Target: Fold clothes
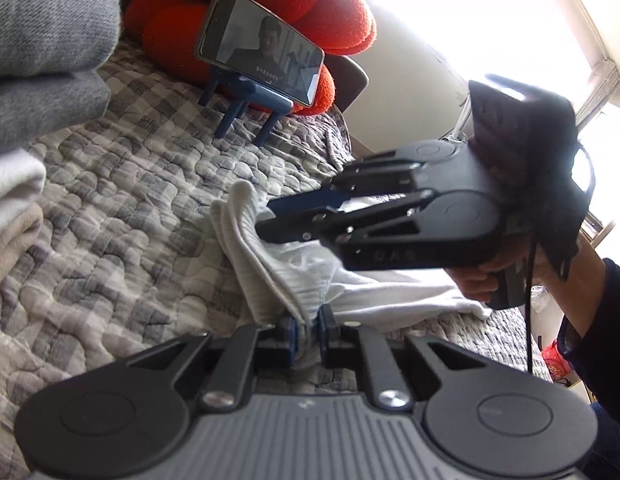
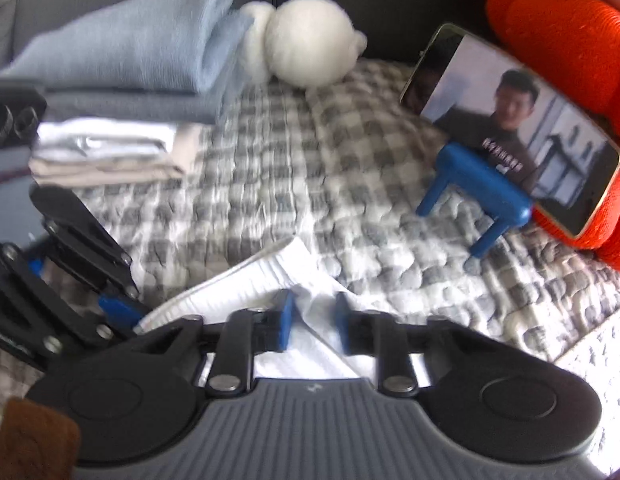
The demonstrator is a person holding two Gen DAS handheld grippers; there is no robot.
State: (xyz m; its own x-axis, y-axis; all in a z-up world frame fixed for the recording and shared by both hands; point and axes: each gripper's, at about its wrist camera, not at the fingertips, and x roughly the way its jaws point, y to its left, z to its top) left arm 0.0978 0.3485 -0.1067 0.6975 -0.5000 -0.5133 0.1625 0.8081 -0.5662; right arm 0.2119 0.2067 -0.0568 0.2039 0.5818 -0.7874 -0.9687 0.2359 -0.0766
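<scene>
On the bed's checked quilt [image 1: 122, 200], a white garment [image 1: 266, 264] is pinched along its ribbed edge by the left gripper [image 1: 308, 334], whose jaws are clamped on the cloth. From there the garment's long axis is carried rightward toward the right gripper [image 2: 312, 320], judged clamped on a fold, though a gap is seen between its pads. Folded clothes [image 2: 122, 92] are stacked well apart at the left.

Grey checked quilted bed cover [image 1: 122, 216], white garment [image 1: 270, 276] lying on it, blue phone stand [image 2: 476, 200], folded clothes stack [image 2: 122, 120]
</scene>
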